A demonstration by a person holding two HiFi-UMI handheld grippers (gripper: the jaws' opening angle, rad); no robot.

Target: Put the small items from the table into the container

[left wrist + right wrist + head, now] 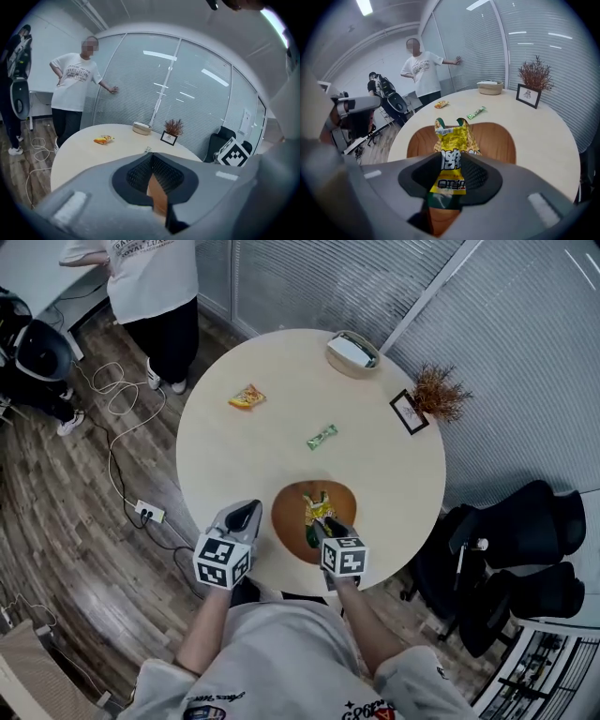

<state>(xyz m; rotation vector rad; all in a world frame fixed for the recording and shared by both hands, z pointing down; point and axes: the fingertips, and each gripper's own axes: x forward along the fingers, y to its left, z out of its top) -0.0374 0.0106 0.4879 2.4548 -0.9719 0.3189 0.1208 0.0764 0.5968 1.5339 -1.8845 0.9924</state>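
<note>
A brown wooden bowl (289, 514) sits at the near edge of the round beige table (281, 456). My right gripper (322, 527) is shut on a yellow snack packet (317, 508) and holds it over the bowl; in the right gripper view the packet (454, 140) stands up between the pads, with the bowl (499, 140) behind it. My left gripper (248, 513) hovers just left of the bowl, shut with nothing in it. An orange packet (247, 397) and a green packet (322, 436) lie farther out on the table.
A small basket (352, 352), a picture frame (410, 412) and a dried plant (439, 390) stand at the table's far right. A person (150, 277) stands beyond the table at the far left. Cables and a power strip (150, 513) lie on the floor; black chairs (525, 549) are at the right.
</note>
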